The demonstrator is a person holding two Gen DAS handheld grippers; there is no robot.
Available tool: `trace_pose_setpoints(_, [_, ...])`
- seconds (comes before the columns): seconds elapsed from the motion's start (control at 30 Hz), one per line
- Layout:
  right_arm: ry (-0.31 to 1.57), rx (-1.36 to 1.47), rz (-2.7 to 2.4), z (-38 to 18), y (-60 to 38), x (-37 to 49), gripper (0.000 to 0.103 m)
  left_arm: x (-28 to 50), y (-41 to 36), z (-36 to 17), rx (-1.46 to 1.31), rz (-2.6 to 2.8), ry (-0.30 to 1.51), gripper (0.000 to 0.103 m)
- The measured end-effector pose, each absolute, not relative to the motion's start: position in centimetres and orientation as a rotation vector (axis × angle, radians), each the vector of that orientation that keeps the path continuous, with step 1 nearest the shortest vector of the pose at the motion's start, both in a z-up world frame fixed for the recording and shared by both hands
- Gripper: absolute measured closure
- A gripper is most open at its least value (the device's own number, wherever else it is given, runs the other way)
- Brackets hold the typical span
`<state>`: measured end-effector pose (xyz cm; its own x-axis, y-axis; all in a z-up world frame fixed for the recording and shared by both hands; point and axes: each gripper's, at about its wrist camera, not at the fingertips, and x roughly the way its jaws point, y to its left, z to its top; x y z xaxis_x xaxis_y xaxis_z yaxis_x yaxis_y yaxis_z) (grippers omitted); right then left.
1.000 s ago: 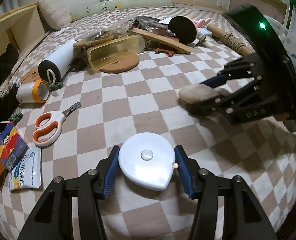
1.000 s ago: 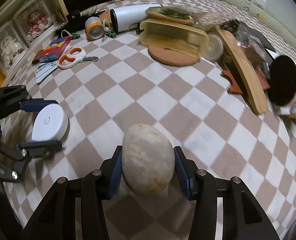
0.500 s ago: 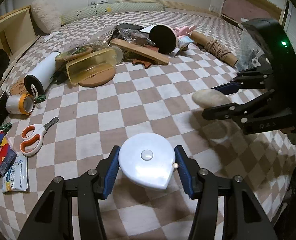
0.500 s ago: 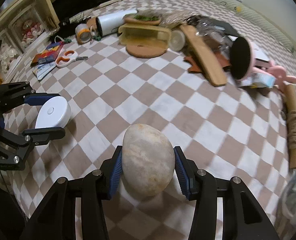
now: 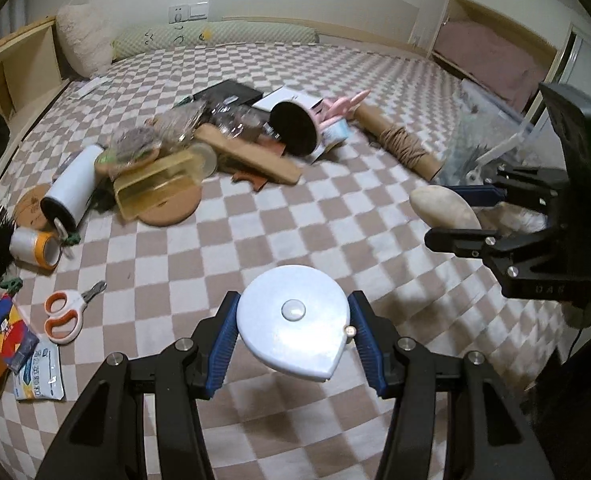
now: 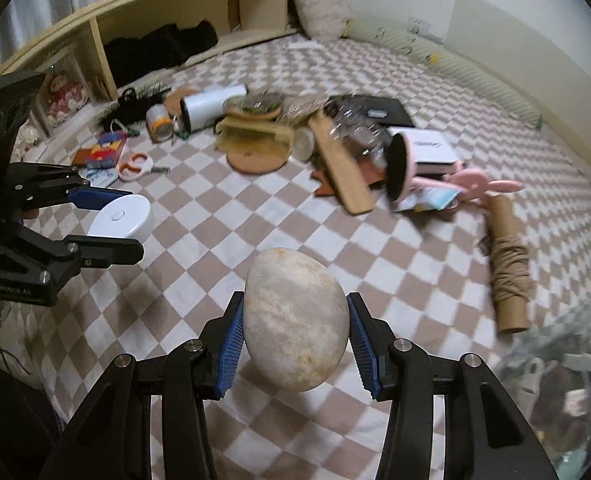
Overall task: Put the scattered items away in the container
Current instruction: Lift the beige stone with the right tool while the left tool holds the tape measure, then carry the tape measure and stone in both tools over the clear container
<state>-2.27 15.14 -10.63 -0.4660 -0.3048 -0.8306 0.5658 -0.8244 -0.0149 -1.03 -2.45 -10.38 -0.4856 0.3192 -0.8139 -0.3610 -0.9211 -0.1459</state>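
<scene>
Two grippers, both loaded. Left gripper: blue ribbed pads clamped on one white tape measure, a smooth plastic teardrop with a round centre button, held above the bed. Right gripper: pads clamped on one stone, egg-shaped, smooth, pale beige with rusty mottling, likewise lifted off the cover.

Surface below: one bedspread, soft cloth in a brown and white check.

Near left: one pair of scissors with orange and white handles; one flat printed sachet; one red and blue packet. Slightly farther: one roll of tape, clear film on an orange core.

Middle, left to right: one white cylinder bottle lying on its side; one translucent yellow plastic box tipped on its side across one round cork mat; its contents cannot be made out. One long flat wooden board. One pink cup on its side, dark inside. One cardboard tube wound with tan twine.

Right: one clear plastic container, walls transparent, holding several small items too blurred to name or count. It sits just beyond the right gripper.

Far: one fuzzy cream pillow and one long green bolster at the wall.
</scene>
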Motion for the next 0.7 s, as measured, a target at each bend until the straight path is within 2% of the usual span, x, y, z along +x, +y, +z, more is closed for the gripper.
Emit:
trace_pose_setpoints(0.27, [0.373, 1.15, -2.427, -6.4, 20.0, -0.8, 0.053, -0.5, 1.8, -6.4, -1.211, 2.397, 0.149, 0.049])
trace_pose_setpoints(0.7, [0.188, 1.07, -2.672, -1.0, 30.5, 2.4, 0.053, -0.3, 11.2, -0.6, -1.019, 2.33, 0.235, 0.049])
